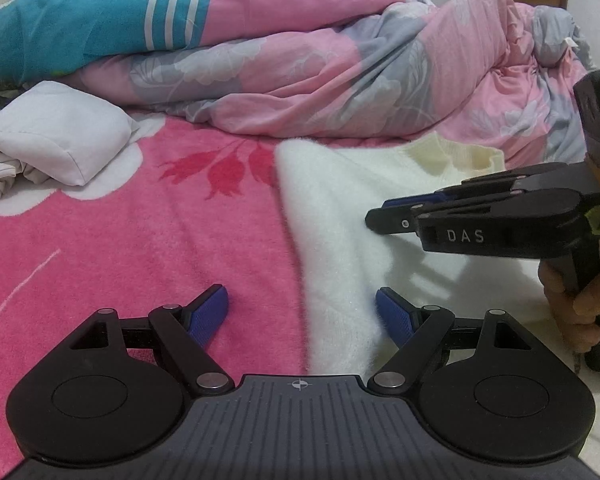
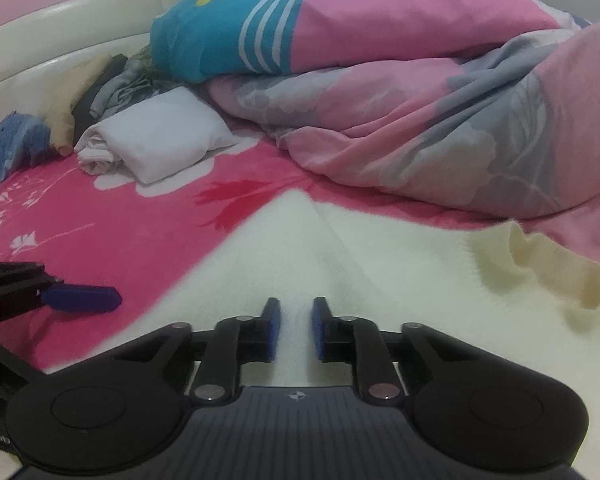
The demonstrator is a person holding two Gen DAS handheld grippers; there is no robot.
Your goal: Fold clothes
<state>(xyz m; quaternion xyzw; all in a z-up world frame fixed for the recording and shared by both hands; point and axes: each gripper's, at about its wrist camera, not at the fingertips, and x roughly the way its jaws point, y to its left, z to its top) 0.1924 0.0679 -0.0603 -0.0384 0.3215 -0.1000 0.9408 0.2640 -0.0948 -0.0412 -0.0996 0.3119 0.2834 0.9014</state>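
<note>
A white fluffy garment (image 1: 340, 216) with a cream ruffled collar (image 1: 452, 156) lies flat on the pink floral blanket (image 1: 140, 240); it also shows in the right wrist view (image 2: 340, 248), collar (image 2: 540, 264) at right. My left gripper (image 1: 302, 312) is wide open and empty, straddling the garment's left edge, just above it. My right gripper (image 2: 296, 328) hovers over the garment's middle, its jaws a narrow gap apart with nothing between them. It shows in the left wrist view (image 1: 384, 216) from the side. The left gripper's blue fingertip (image 2: 80, 298) shows at left.
A bunched pink, grey and teal quilt (image 1: 340, 64) fills the back of the bed. A folded white cloth (image 1: 56, 144) lies at back left, with darker clothes (image 2: 108, 84) and a blue plush toy (image 2: 16, 140) by the cream headboard (image 2: 60, 36).
</note>
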